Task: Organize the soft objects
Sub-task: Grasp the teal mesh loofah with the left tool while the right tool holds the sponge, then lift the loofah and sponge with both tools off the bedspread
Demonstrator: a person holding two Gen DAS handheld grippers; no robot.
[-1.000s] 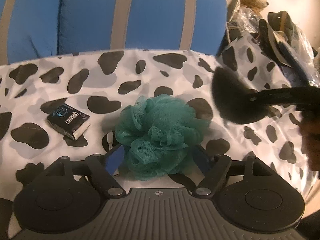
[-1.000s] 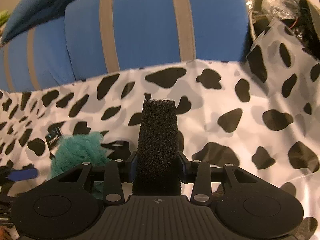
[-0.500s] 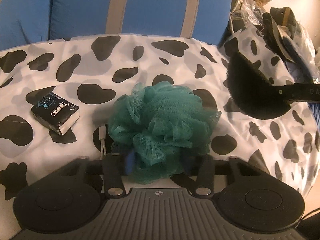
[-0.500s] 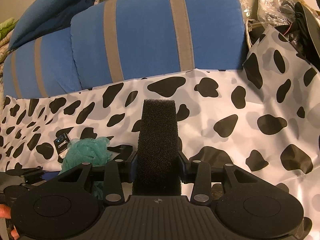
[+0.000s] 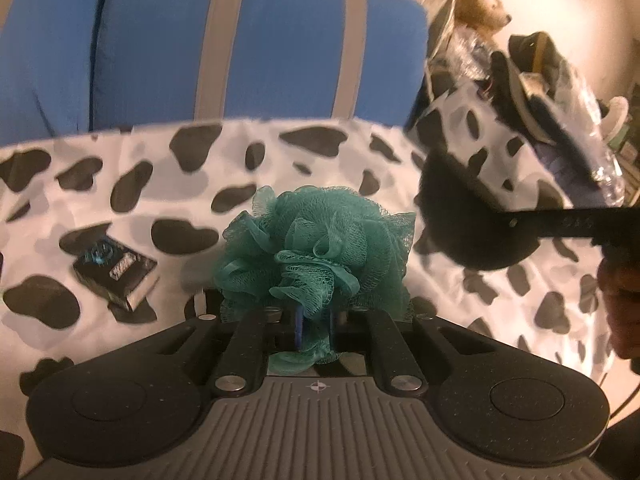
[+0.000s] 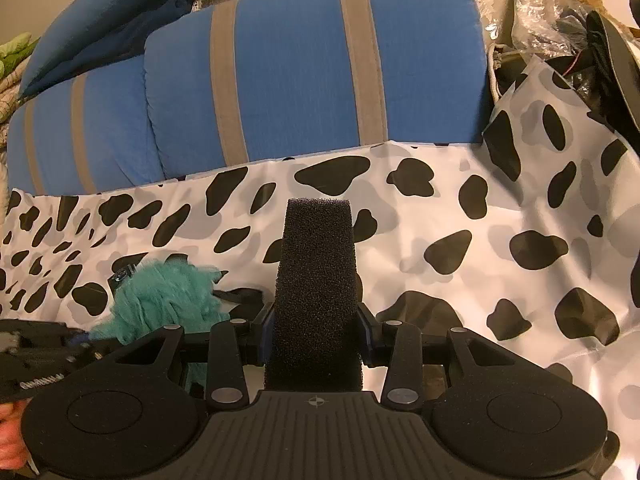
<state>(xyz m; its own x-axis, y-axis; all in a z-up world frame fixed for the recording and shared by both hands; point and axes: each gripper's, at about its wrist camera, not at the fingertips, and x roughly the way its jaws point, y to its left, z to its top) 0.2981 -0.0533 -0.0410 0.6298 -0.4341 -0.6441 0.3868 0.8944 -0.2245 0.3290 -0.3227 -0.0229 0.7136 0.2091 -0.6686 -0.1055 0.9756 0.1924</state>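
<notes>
A teal mesh bath pouf (image 5: 316, 248) sits right in front of my left gripper (image 5: 314, 320). Its jaws are closing, and the blue pads pinch the pouf's lower folds between them. The right wrist view shows the same pouf (image 6: 160, 296) low on the left, with the left gripper (image 6: 40, 356) beside it. My right gripper (image 6: 316, 328) is shut on an upright block of black foam sponge (image 6: 316, 272), held above the sheet. In the left wrist view that sponge (image 5: 460, 220) hangs to the right of the pouf.
A cow-print sheet (image 6: 480, 240) covers the surface. Blue cushions with grey stripes (image 6: 300, 72) stand behind it. A small black packet (image 5: 116, 274) lies left of the pouf. A teddy bear (image 5: 480, 4) and a heap of bags and clutter (image 5: 560, 92) fill the back right. A hand (image 5: 620, 300) shows at the right edge.
The left jaws have drawn in from wide apart around the pouf to pinching it. The right gripper and its black sponge have stayed put.
</notes>
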